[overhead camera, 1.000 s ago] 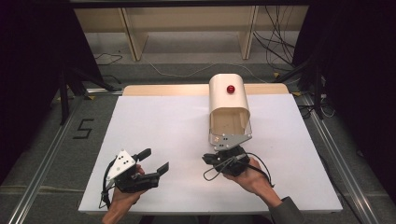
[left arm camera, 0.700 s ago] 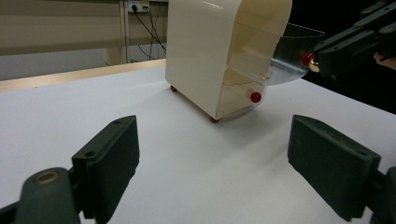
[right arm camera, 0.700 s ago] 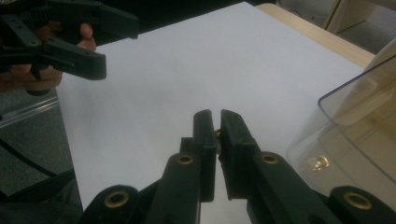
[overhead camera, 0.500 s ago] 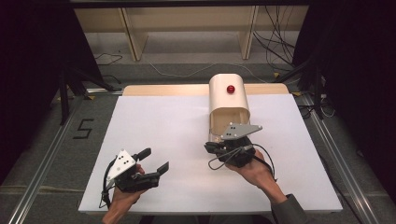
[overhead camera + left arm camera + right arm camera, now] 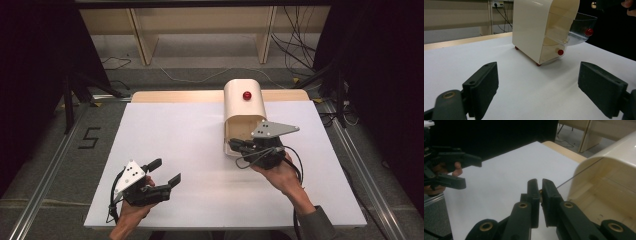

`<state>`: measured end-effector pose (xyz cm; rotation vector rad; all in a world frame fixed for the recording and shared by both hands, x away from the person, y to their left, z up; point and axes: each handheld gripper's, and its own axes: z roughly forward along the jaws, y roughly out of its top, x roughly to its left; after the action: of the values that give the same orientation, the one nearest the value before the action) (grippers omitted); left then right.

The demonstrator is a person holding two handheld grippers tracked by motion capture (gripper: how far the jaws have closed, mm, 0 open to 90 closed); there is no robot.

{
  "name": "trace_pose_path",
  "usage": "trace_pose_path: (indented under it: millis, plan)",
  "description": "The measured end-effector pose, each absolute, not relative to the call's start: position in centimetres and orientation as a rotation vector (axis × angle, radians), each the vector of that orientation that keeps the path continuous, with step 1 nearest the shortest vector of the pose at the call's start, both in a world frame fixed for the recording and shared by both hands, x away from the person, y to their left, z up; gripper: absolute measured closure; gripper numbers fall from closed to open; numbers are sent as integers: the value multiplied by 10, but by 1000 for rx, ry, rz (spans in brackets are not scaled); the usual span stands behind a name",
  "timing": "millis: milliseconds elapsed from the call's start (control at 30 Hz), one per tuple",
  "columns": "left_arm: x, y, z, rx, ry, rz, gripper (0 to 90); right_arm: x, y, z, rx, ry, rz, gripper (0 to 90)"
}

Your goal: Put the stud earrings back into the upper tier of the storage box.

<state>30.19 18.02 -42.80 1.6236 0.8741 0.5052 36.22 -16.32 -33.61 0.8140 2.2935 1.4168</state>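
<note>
A cream rounded box (image 5: pixel 244 107) with a red knob (image 5: pixel 247 95) on top stands at the table's back centre. Its open front faces the person. My right gripper (image 5: pixel 239 146) is at that front, its jaws shut (image 5: pixel 540 187) on the clear curved door (image 5: pixel 581 27), which is held swung up and outward. The door carries a red knob (image 5: pixel 588 32), and a second red knob (image 5: pixel 560 52) sits on a lower clear panel. My left gripper (image 5: pixel 165 171) rests near the front left of the table, open with nothing between its jaws (image 5: pixel 539 85). It points toward the box (image 5: pixel 531 30).
The white table top (image 5: pixel 190 135) stretches wide between the two grippers. A wooden strip (image 5: pixel 175 96) borders its far edge. Wooden shelf legs and cables (image 5: pixel 295 55) lie on the floor behind. Metal rails (image 5: pixel 45 170) run along both sides.
My right gripper has risen and moved back and to the right at the box's front, swinging the clear door up with it. The left gripper has stayed still.
</note>
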Motion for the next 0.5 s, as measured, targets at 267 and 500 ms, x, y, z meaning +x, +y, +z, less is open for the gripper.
trace_pose_path:
  millis: [267,500]
  plan:
    - [302,180,-428,1624,874,505,162,369,-174,-335,865,2245,1414,851]
    - [302,180,-428,1624,874,506,162,375,-180,-337,906,2225,1415,850]
